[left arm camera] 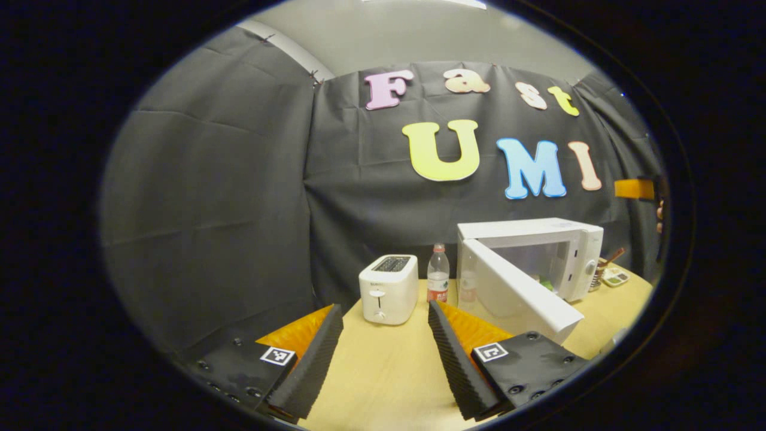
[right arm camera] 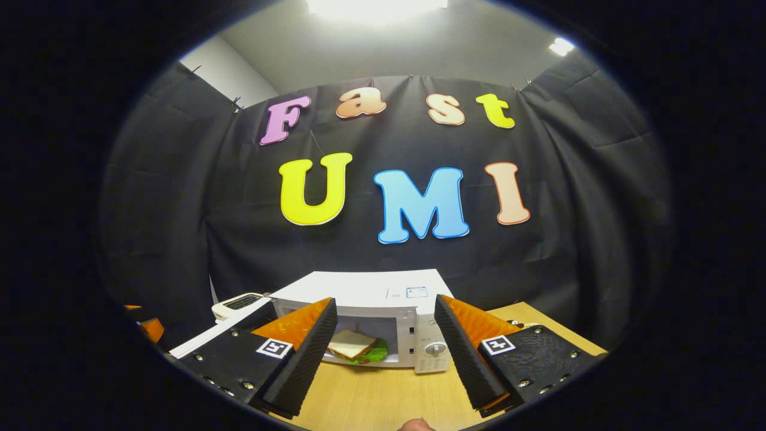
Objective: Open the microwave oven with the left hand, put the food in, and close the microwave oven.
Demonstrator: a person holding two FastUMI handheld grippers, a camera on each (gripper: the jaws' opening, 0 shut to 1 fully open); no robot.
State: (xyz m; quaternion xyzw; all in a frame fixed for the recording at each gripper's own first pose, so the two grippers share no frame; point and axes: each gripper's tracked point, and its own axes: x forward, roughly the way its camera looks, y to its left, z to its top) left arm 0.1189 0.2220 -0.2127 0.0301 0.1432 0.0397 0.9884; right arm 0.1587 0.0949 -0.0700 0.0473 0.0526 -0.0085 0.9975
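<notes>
Right gripper view: sandwich inside microwave, right gripper spread, empty. Door ajar beside left gripper (likewise spread, empty). Opening, loading done; closing remaining.

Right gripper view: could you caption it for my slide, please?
Open right gripper faces the open microwave, sandwich inside.

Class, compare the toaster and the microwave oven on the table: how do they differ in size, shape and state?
The microwave oven is the larger, a wide box; the toaster is smaller and rounded. The microwave oven's door hangs open at the front, with a sandwich inside; the toaster's slots open upward, contents unclear. Both are white and stand on the wooden table.
</notes>
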